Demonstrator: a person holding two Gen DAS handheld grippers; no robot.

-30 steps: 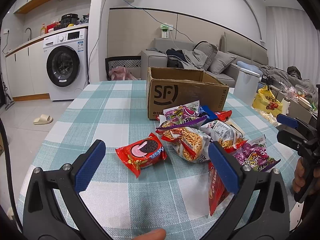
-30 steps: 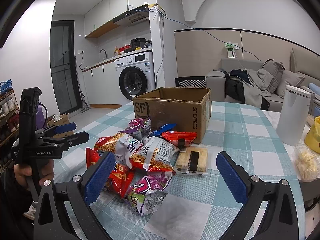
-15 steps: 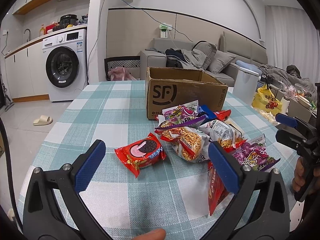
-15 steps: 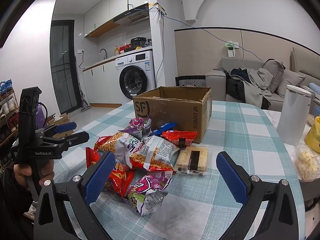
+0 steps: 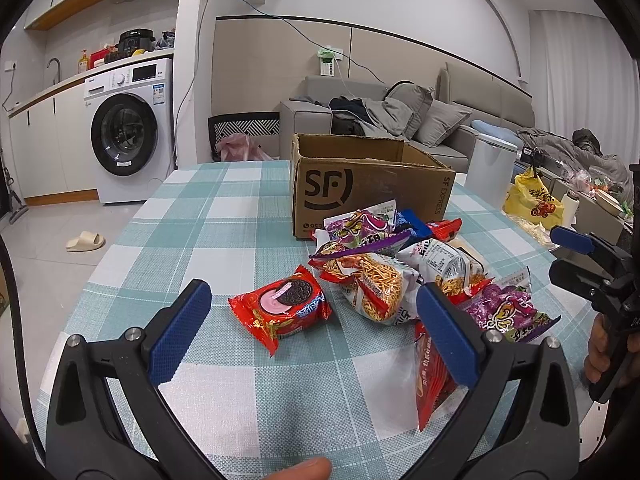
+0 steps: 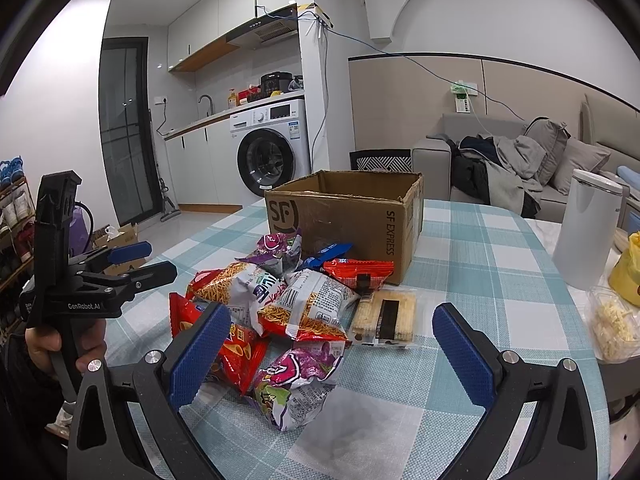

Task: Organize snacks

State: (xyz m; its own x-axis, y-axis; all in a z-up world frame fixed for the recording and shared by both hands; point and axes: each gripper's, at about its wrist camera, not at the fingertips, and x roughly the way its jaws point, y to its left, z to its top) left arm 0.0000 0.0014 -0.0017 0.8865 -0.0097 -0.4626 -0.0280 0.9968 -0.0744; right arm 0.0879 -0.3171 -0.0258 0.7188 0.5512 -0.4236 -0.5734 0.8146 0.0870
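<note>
Left hand-held gripper: we hold it above the near edge of the tabletop, its blue pads spread wide with nothing between them; it faces the red cookie pack.
Right hand-held gripper: we hold it over the snack pile from the other side, its pads also wide apart and empty.
Tabletop: covered by a teal and white checked cloth.
Cardboard box: open at the top, printed "SF", standing upright on the tabletop just behind the pile.
Red cookie pack: lies flat and alone, just to the left of the heap in the left wrist view, apart from the box.
Noodle snack bags: two crinkled bags lean on each other in the middle of the heap.
Purple bags: one lies at the near edge of the heap below our right gripper; another sits near the box wall.
Red chip bag: at the near left of the pile in the right wrist view, partly behind the left pad of our right gripper.
Cracker tray: a clear flat pack with a dark band, lying right of the heap, near the box corner.
Blue pack: wedged against the box.
White canister: upright at the far right of the tabletop.
Washing machine: beyond the tabletop, under the kitchen counter.
</note>
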